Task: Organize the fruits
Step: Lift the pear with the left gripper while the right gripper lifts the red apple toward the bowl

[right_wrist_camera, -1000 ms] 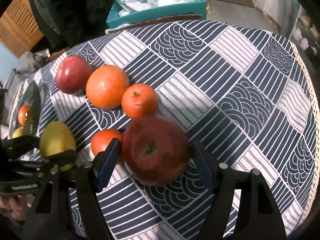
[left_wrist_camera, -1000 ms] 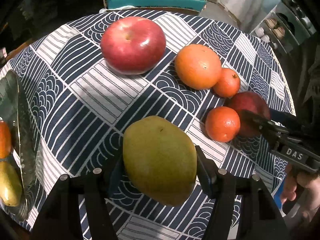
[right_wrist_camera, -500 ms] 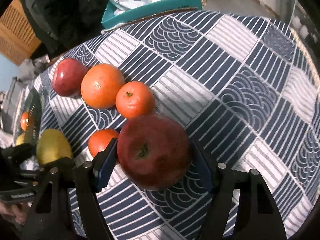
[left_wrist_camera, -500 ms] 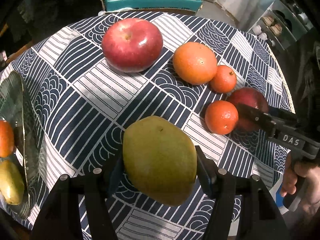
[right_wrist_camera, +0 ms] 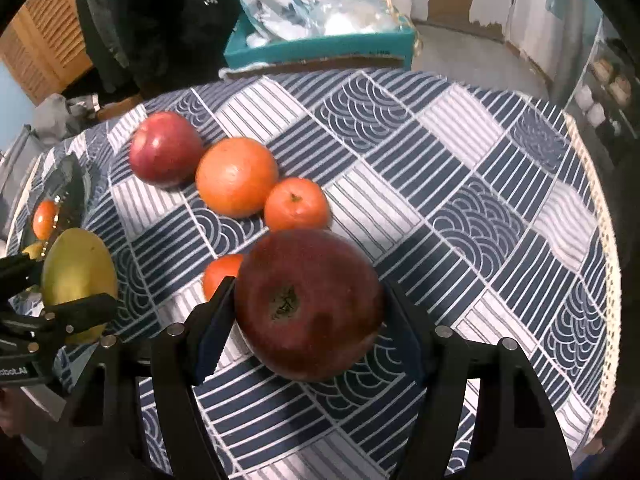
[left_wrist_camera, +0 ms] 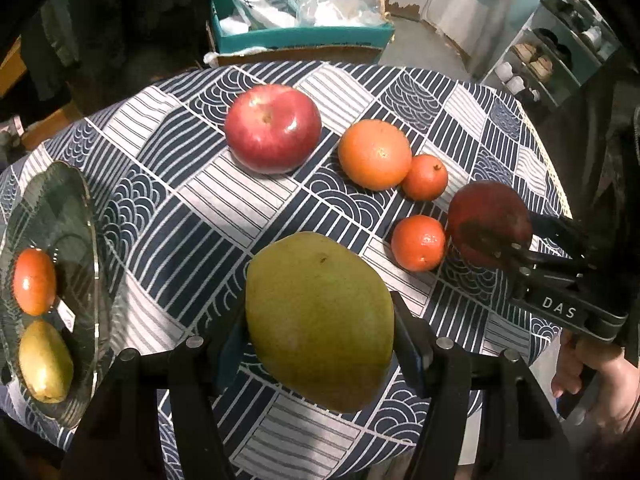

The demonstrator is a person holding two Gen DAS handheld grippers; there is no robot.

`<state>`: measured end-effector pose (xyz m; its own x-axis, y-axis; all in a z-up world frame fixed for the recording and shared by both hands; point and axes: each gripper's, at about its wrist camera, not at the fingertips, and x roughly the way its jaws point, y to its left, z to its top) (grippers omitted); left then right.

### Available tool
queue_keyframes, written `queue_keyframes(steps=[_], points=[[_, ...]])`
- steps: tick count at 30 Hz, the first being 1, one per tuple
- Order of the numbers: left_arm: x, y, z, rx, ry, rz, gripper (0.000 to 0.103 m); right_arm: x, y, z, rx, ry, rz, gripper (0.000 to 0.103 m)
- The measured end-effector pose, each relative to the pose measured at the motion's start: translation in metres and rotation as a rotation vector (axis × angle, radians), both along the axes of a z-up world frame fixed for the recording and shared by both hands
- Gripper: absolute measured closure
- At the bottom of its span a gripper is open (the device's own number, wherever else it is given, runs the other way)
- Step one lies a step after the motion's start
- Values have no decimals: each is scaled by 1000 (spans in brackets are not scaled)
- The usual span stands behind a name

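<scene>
At the left edge, a dark glass plate [left_wrist_camera: 86,216] holds a small orange-red fruit [left_wrist_camera: 34,282] and a small green fruit [left_wrist_camera: 45,361]. The left gripper [left_wrist_camera: 320,344] clenches a large yellow-green mango [left_wrist_camera: 318,318] above the patterned tablecloth [left_wrist_camera: 192,216]. Rightward, the right gripper [right_wrist_camera: 308,320] grasps a dark red apple [right_wrist_camera: 308,304] between its pads, beside a small orange tangerine [left_wrist_camera: 418,243].

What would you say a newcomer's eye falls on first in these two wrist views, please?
Most striking are the two fruits held off the table: a green mango clamped in the left tongs near the cloth's front edge, and a dark red apple gripped in the right tongs beside it. Behind them a red apple, a large orange and two tangerines lie on the blue patterned tablecloth, with a glass plate at the left edge.
</scene>
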<state>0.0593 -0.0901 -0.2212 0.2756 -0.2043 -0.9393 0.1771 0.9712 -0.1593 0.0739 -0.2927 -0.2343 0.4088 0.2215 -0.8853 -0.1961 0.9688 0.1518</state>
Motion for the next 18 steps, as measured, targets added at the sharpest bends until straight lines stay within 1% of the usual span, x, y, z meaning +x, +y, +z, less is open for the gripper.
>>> queue_keyframes(steps=[4,9,18], points=[[-3,6,12,-1,-20,6,37,-4,6,15,2,-40,9,31],[-8,11,30,10,-68,6,37,-6,12,33,13,-86,16,31],[-16,28,68,-9,-145,27,37,-13,24,70,35,-164,41,31]])
